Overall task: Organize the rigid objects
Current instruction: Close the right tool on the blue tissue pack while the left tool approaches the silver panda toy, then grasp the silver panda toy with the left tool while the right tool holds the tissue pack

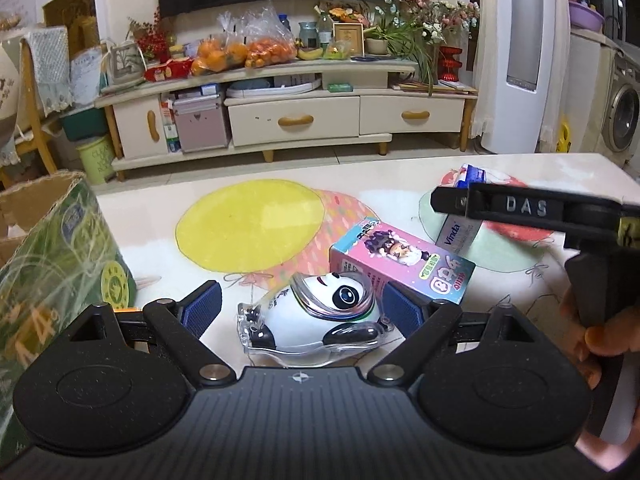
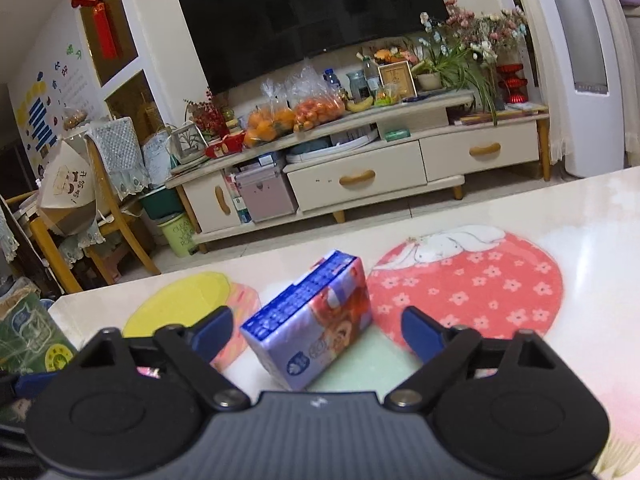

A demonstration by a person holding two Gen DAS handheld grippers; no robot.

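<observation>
Glossy printed vinyl covers our desk [image 1: 400,176]. At its left edge stands a green cardboard box [image 1: 60,264]. Our right gripper [image 2: 316,330] gapes wide around a soft rectangular tissue pack [image 2: 316,320], pads clear. A pink carton [image 1: 400,260] lies beside the rounded plastic panda figure [image 1: 316,316], between our left gripper [image 1: 302,306], also wide.

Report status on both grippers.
Left gripper open around panda toy. Right gripper open around tissue pack. Pink box crowds panda.
</observation>
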